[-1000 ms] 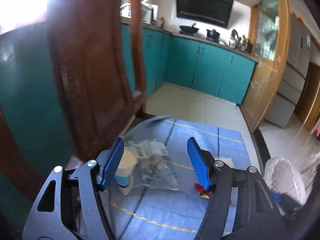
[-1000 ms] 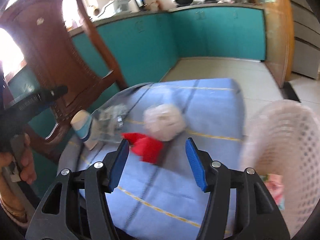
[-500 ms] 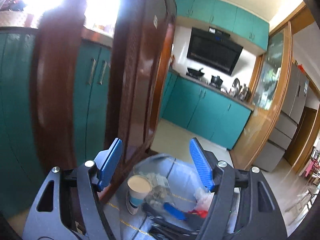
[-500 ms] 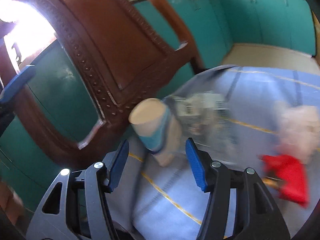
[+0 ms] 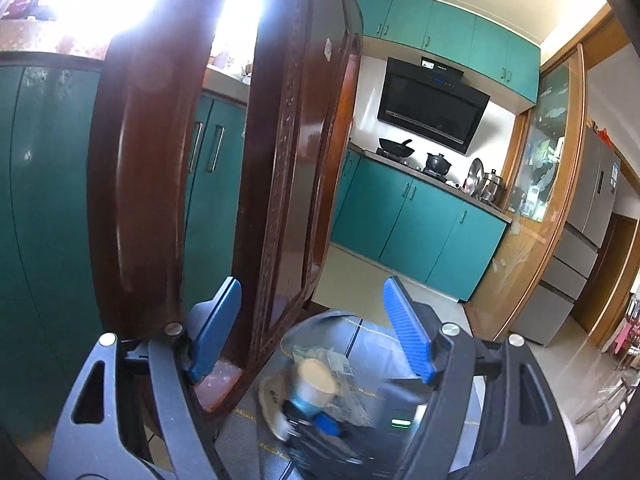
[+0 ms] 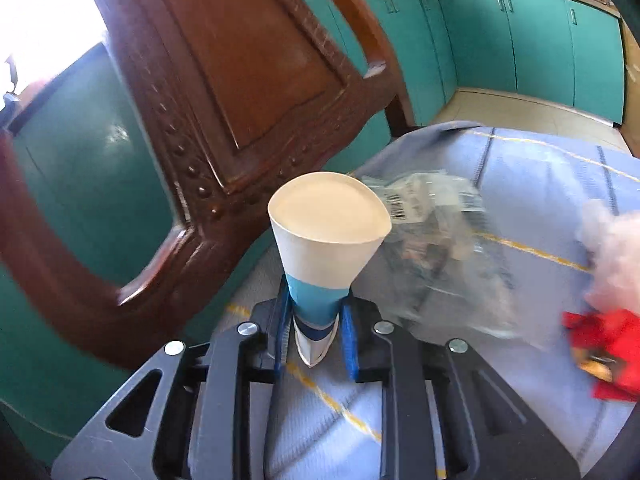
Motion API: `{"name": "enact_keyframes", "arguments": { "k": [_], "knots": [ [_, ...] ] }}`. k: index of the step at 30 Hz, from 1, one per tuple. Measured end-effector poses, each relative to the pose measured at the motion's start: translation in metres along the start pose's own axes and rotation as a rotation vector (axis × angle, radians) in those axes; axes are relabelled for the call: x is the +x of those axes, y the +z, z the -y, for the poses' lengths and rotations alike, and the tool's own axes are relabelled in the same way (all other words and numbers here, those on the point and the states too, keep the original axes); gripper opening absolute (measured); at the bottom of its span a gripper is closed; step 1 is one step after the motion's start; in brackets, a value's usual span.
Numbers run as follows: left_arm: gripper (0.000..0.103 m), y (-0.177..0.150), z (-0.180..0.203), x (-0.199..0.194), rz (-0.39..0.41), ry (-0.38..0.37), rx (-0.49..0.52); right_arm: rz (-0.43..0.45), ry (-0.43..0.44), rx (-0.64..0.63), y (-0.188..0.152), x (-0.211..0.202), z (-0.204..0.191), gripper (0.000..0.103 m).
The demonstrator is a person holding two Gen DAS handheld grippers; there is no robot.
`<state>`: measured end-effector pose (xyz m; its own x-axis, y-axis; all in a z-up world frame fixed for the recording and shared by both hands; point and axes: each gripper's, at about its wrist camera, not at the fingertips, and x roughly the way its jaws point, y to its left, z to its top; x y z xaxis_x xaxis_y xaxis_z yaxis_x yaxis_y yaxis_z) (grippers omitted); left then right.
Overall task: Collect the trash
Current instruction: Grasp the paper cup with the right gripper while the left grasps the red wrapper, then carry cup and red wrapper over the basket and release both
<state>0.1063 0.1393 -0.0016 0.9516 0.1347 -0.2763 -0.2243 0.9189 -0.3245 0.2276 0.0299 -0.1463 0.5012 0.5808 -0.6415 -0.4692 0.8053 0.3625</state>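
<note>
So the right gripper (image 6: 314, 330) has its blue pads clamped on the squashed lower end of a paper cup (image 6: 326, 240), white on top with a blue band, mouth pointing up and away from the camera. The cup's by the left edge of the blue cloth (image 6: 532, 168), right next to the wooden chair (image 6: 248, 60) back. Just behind and to the right of the cup there's a crinkly clear plastic bag (image 6: 436, 224) with a barcode label lying on the cloth, touching it or nearly so, hard to say with the blur. Further right near the cloth's right edge: a white wad (image 6: 612, 248) and a red scrap (image 6: 604, 344) below it.

The left gripper (image 5: 316, 332) hangs higher up with its jaws wide apart, nothing between them. Below it you can see the cup (image 5: 316, 376), and the bag (image 5: 340, 364).
</note>
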Motion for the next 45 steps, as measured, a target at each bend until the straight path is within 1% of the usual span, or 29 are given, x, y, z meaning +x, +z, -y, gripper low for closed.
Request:
{"name": "enact_keyframes", "arguments": {
  "k": [2,4,6,7,9,11,12,13,15,16,17,18,21,23,25,28,30,32,34,36,40,42,45],
  "knots": [
    [0.075,-0.001,0.000,0.003,-0.011,-0.005,-0.004,0.001,0.020,0.000,0.000,-0.036,0.010,0.023],
    [0.075,-0.003,0.001,0.006,-0.026,-0.003,0.004,0.023,0.042,-0.004,-0.002,-0.077,0.021,0.023],
    [0.076,-0.010,0.011,0.014,-0.065,0.008,0.048,0.075,0.045,0.005,-0.006,-0.126,0.039,0.023],
    [0.076,-0.014,0.014,0.017,-0.090,0.007,0.066,0.100,0.042,0.012,-0.008,-0.143,0.046,0.023],
    [0.076,-0.024,0.026,0.029,-0.156,0.000,0.104,0.162,0.009,0.046,-0.017,-0.178,0.066,0.023],
    [0.076,-0.036,0.044,0.037,-0.204,-0.011,0.161,0.254,-0.082,0.065,-0.031,-0.211,0.089,0.023],
    [0.076,-0.042,0.054,0.040,-0.217,-0.016,0.195,0.284,-0.121,0.091,-0.037,-0.220,0.102,0.023],
    [0.076,-0.047,0.059,0.041,-0.228,-0.023,0.219,0.298,-0.133,0.125,-0.039,-0.224,0.115,0.023],
    [0.076,-0.064,0.078,0.053,-0.308,-0.068,0.290,0.319,-0.148,0.198,-0.046,-0.234,0.137,0.023],
    [0.076,-0.072,0.082,0.056,-0.339,-0.090,0.305,0.326,-0.162,0.215,-0.048,-0.239,0.143,0.023],
    [0.076,-0.083,0.090,0.064,-0.391,-0.127,0.328,0.331,-0.172,0.223,-0.046,-0.237,0.150,0.023],
    [0.076,-0.095,0.099,0.074,-0.446,-0.158,0.352,0.335,-0.182,0.230,-0.046,-0.239,0.153,0.023],
    [0.080,-0.125,0.116,0.098,-0.566,-0.225,0.381,0.337,-0.216,0.235,-0.048,-0.244,0.156,0.023],
    [0.083,-0.139,0.123,0.109,-0.619,-0.216,0.372,0.327,-0.225,0.230,-0.051,-0.245,0.156,0.024],
    [0.092,-0.143,0.131,0.115,-0.636,-0.251,0.352,0.318,-0.232,0.221,-0.050,-0.239,0.153,0.024],
    [0.092,-0.154,0.141,0.124,-0.651,-0.227,0.375,0.300,-0.237,0.206,-0.048,-0.232,0.153,0.024],
    [0.092,-0.162,0.144,0.131,-0.672,-0.198,0.400,0.290,-0.240,0.196,-0.051,-0.233,0.152,0.024],
    [0.083,-0.168,0.144,0.134,-0.694,-0.184,0.410,0.284,-0.247,0.187,-0.051,-0.232,0.150,0.024],
    [0.059,-0.170,0.139,0.135,-0.717,-0.182,0.414,0.283,-0.249,0.183,-0.051,-0.232,0.150,0.023],
    [0.058,-0.172,0.133,0.133,-0.738,-0.170,0.412,0.283,-0.251,0.182,-0.051,-0.233,0.151,0.023],
    [0.057,-0.164,0.119,0.123,-0.729,-0.184,0.365,0.283,-0.257,0.183,-0.052,-0.234,0.152,0.024],
    [0.057,-0.156,0.116,0.114,-0.699,-0.191,0.359,0.283,-0.263,0.180,-0.052,-0.234,0.152,0.024],
    [0.057,-0.143,0.117,0.093,-0.606,-0.186,0.396,0.279,-0.283,0.159,-0.053,-0.233,0.149,0.024]
  ]
}}
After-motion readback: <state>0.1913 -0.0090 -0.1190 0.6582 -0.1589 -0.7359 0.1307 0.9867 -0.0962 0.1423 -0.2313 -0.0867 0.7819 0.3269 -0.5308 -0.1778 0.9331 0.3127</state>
